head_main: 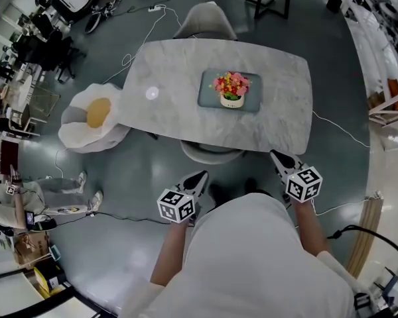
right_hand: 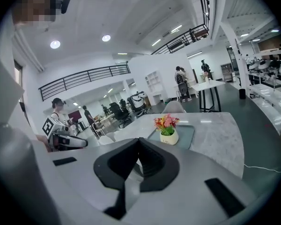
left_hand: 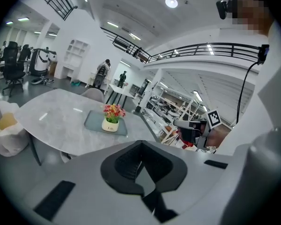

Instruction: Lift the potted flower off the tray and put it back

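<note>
The potted flower (head_main: 231,90), red and yellow blooms in a small white pot, stands upright on a grey tray (head_main: 209,95) on the marble table (head_main: 166,98). Both grippers hang short of the table's near edge, well apart from the pot. My left gripper (head_main: 199,177) is shut with nothing in it, and so is my right gripper (head_main: 278,156). In the left gripper view the flower (left_hand: 112,116) and tray (left_hand: 93,122) lie ahead beyond the closed left gripper (left_hand: 141,144). The right gripper view shows the flower (right_hand: 167,128) on the tray (right_hand: 186,136) past the closed right gripper (right_hand: 138,140).
A white chair with a yellow cushion (head_main: 93,116) stands left of the table. A grey chair (head_main: 205,20) is at the far side and another (head_main: 212,154) is tucked under the near edge. Cables run over the floor. People stand at the left (head_main: 26,201).
</note>
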Tool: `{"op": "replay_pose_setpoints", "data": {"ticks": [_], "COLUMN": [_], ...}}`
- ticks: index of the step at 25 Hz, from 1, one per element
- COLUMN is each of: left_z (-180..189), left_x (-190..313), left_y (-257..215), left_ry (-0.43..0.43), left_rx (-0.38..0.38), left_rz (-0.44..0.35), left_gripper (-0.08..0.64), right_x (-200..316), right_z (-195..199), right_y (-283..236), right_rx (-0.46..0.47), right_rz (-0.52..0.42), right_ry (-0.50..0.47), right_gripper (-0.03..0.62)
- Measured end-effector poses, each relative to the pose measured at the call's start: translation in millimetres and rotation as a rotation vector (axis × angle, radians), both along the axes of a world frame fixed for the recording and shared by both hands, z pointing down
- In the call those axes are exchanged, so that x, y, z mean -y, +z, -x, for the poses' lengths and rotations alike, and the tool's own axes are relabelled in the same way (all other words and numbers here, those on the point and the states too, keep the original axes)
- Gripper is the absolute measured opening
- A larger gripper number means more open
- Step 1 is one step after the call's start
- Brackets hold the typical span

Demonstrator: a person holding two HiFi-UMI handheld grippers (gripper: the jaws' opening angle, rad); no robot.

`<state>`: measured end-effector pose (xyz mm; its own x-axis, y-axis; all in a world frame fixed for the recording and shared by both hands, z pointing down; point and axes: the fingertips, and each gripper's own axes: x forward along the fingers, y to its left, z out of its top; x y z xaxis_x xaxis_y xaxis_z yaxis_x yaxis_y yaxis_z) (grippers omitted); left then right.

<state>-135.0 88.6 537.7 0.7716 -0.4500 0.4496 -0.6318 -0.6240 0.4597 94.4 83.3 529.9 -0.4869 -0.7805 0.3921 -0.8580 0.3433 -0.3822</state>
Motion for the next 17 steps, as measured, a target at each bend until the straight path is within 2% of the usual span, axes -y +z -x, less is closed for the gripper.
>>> {"op": "replay_pose_setpoints", "data": {"ticks": [17], "left_z": [-6], "left_x": [20], "left_y": [-8], "left_ry": [-0.003], "left_rx": [-0.027], "left_rz": [-0.021], "left_gripper": [0.009], "right_x": [10], "right_z": [-2], "right_y": [-1], "right_rx": [-0.012], "right_rz": [0.014], "right_ry": [-0.001], "right_gripper": [0.017]}}
